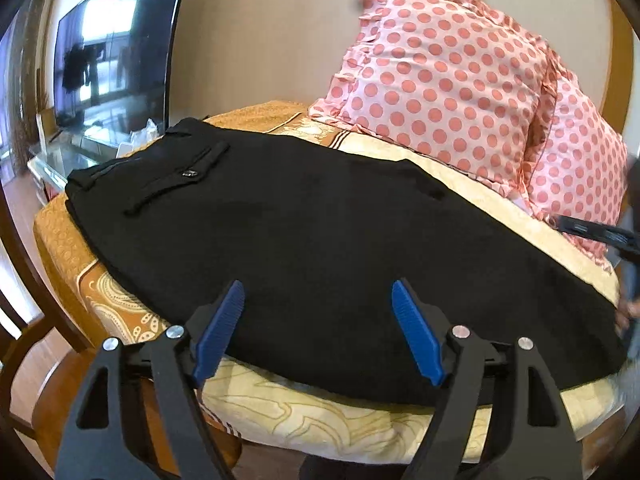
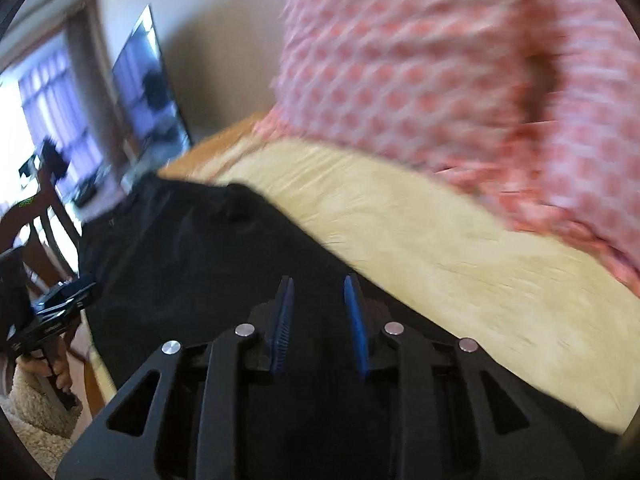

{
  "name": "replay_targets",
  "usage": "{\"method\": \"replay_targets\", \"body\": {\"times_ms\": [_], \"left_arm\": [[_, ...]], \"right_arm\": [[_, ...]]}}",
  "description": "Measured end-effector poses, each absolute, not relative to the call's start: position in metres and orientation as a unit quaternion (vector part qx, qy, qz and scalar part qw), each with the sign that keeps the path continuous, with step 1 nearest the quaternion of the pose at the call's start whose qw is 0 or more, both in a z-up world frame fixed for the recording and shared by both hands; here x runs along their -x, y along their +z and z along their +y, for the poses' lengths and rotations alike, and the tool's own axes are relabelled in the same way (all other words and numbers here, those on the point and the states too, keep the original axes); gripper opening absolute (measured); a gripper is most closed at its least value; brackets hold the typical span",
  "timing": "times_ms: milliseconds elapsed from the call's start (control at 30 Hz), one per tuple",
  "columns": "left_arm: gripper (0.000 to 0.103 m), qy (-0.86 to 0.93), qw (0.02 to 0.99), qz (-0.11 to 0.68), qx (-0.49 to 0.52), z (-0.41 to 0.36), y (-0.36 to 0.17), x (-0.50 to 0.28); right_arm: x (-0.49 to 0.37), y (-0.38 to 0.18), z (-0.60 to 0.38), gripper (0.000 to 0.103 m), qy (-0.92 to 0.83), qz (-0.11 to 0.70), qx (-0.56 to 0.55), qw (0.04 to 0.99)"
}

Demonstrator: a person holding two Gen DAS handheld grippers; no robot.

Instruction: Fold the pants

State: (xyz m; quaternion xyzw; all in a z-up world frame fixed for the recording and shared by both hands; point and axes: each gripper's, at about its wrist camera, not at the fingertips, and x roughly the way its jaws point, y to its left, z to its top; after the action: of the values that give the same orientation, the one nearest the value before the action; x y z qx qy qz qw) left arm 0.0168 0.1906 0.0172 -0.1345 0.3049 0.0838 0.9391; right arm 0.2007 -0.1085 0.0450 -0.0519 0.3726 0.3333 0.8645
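Pants: black pants lie flat on the patterned cushion, folded lengthwise; waistband with buttoned back pocket at the far left, legs running toward the near right.
Long axis: from far left, by the TV, to near right.
Left claw: left claw gapes wide, blue pads over the pants' near edge, gripping nothing.
Right claw: right claw is narrowed, a slim gap between its pads, above the black cloth; that view is blurred, and contact cannot be judged.
Behind: pink dotted pillows lean against the wall beyond the pants.
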Motion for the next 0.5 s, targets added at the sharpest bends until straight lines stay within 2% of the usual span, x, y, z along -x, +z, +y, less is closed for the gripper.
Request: {"method": "replay_targets", "body": {"times_ms": [133,367,400,433,500], "left_arm": [[0.080,0.075,0.941,0.303,0.133,0.190,0.015,-0.017],[0.083,0.044,0.940,0.293,0.168,0.202,0.014,-0.015],[0.084,0.042,0.941,0.292,0.168,0.201,0.014,-0.015],[0.085,0.041,0.941,0.292,0.167,0.200,0.014,-0.016],[0.086,0.041,0.942,0.292,0.162,0.199,0.013,-0.016]], "right_arm": [[-0.225,0.020,-0.071,0.027,0.344,0.400,0.103,0.843],[-0.238,0.005,-0.062,0.027,0.354,0.415,0.124,0.829],[-0.236,0.006,-0.062,0.024,0.357,0.414,0.127,0.828],[-0.234,0.006,-0.062,0.006,0.360,0.413,0.127,0.827],[-0.235,0.008,-0.063,0.001,0.352,0.405,0.131,0.834]]}}
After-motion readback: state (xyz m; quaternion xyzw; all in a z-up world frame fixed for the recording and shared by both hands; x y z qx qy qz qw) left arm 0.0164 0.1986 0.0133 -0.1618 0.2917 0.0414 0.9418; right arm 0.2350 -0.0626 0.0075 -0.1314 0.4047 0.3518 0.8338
